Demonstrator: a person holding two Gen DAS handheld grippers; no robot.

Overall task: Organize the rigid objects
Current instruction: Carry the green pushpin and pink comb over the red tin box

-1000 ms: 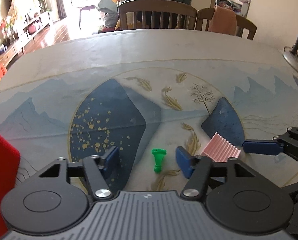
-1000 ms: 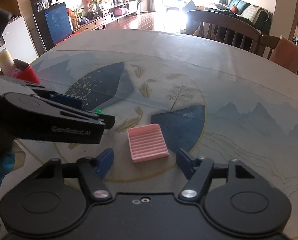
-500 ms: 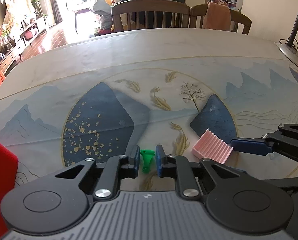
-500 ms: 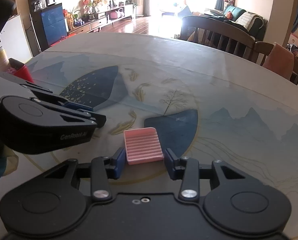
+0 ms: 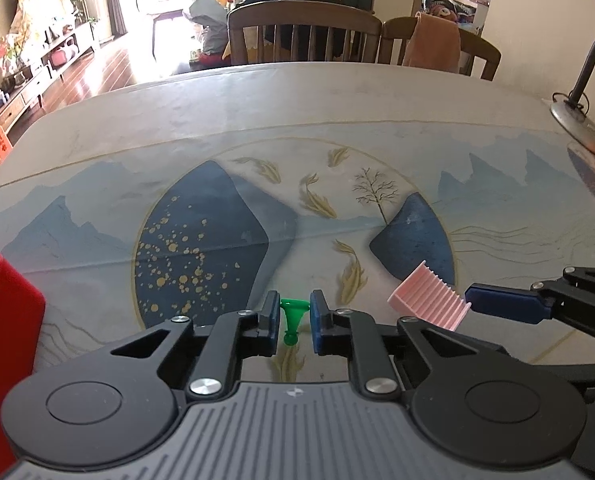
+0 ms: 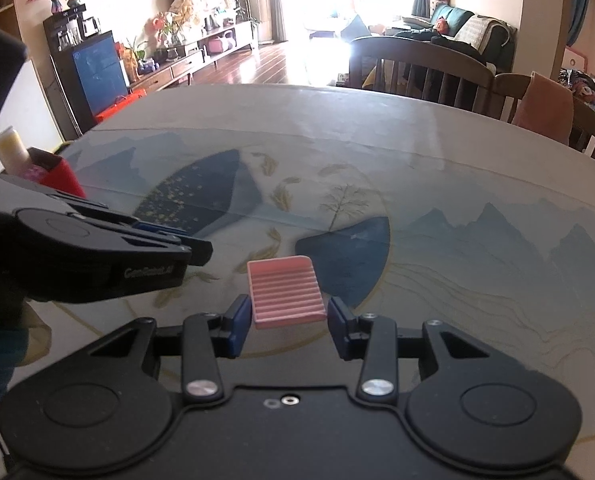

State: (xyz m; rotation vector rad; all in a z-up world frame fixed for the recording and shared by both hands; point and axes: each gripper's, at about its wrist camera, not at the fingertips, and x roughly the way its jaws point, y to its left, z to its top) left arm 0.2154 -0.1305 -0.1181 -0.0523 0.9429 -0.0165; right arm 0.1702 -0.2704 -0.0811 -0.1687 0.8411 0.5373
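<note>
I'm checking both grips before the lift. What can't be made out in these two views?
- Left wrist view: whether the left gripper pads press the green piece; gaps show.
- Right wrist view: the pink ribbed block's underside.
- Red container: contents, cut off by the frame edge.

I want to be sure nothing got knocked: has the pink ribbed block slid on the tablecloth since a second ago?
No. The pink ribbed block lies just left of the printed dark blue hill, as before; only the right gripper shut on it.

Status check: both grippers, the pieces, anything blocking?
Left hand-held gripper shut on green piece. Right hand-held gripper shut on pink ribbed block. Nothing blocking.
</note>
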